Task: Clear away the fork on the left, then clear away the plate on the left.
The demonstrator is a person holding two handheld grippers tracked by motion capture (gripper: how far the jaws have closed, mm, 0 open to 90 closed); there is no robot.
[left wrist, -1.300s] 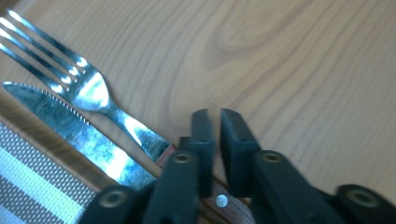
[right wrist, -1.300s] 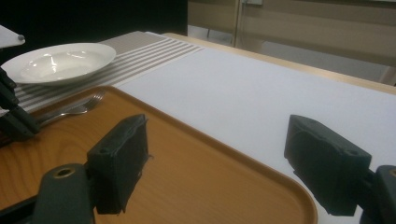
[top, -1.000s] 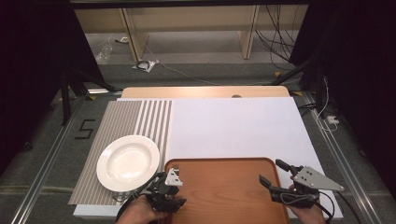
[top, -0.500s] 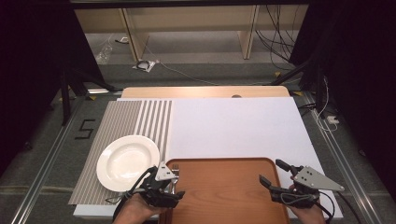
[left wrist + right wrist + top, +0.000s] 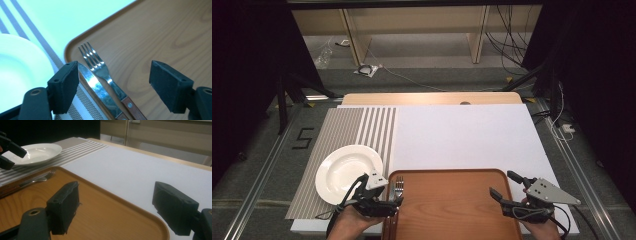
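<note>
A metal fork (image 5: 100, 67) with a wooden handle lies in the near left corner of the wooden tray (image 5: 155, 35). A serrated knife (image 5: 96, 87) lies beside it, along the tray's left rim. My left gripper (image 5: 117, 80) hovers open just above them, with the blade and the fork's neck between its jaws. In the high view the left gripper (image 5: 393, 199) sits at the tray's (image 5: 452, 210) left edge beside the fork (image 5: 399, 186). My right gripper (image 5: 502, 184) is open over the tray's right side. Its jaws (image 5: 120, 207) hold nothing above the tray (image 5: 100, 217).
A white plate (image 5: 348, 172) rests on the striped grey placemat (image 5: 342, 130) left of the tray. A white sheet (image 5: 462, 135) covers the table beyond the tray. In the right gripper view the plate (image 5: 37, 152) and the fork (image 5: 37, 180) lie at the far left.
My left gripper has shifted slightly left and settled at the tray's left edge over the cutlery. The right gripper has not moved.
</note>
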